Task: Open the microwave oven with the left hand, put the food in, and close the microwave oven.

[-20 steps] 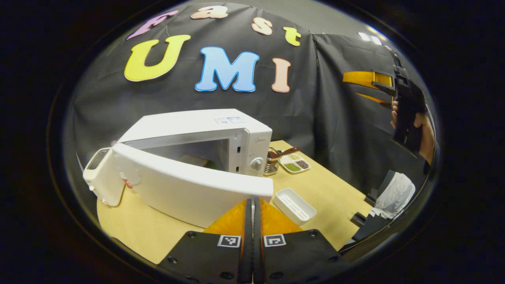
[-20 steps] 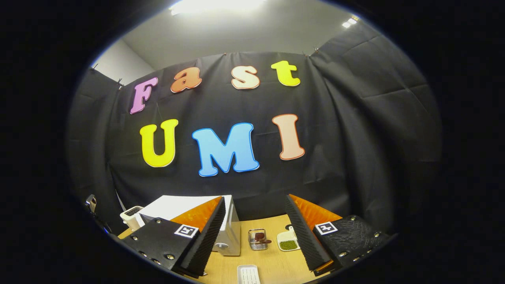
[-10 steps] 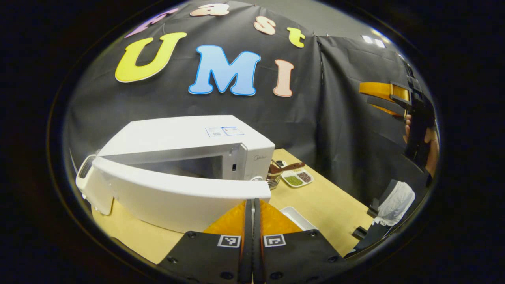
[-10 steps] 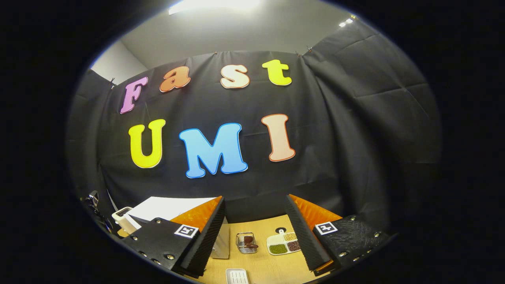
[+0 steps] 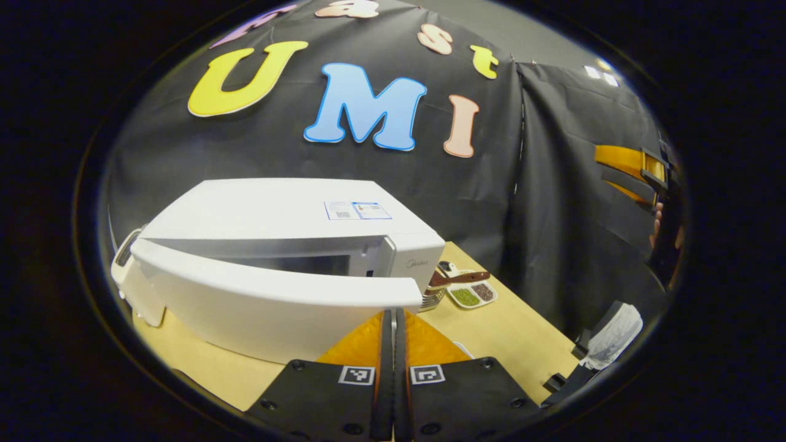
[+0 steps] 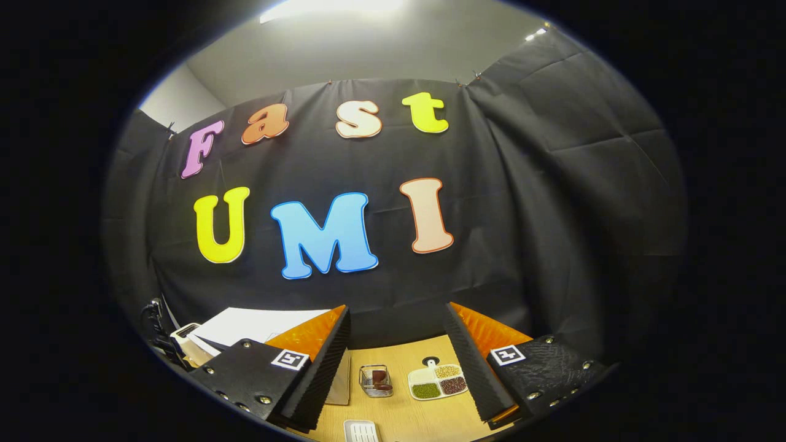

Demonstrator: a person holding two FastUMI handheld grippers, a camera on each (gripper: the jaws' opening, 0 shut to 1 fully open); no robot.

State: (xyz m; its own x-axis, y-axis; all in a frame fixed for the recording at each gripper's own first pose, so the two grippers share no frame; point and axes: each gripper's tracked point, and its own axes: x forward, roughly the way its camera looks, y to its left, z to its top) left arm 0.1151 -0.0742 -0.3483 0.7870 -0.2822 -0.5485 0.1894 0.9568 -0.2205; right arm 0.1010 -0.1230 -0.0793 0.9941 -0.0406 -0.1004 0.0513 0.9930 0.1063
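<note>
Standing ajar, microwave door (image 5: pixel 276 301), tongs (image 5: pixel 393 344) closed

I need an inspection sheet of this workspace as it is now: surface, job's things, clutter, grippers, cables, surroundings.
Surface: light wooden table, bare at its near right part.
Job's things: white microwave, its door ajar with a narrow gap; food cannot be made out inside.
Clutter: divided dish of grains; wire basket beside it; white tray near the front edge; white toaster left of the microwave.
Grippers: left gripper shut, tips at the door's free edge; right gripper open, empty, held above the table.
Cables: dark cable at far left.
Surroundings: black cloth wall; ceiling light.
</note>
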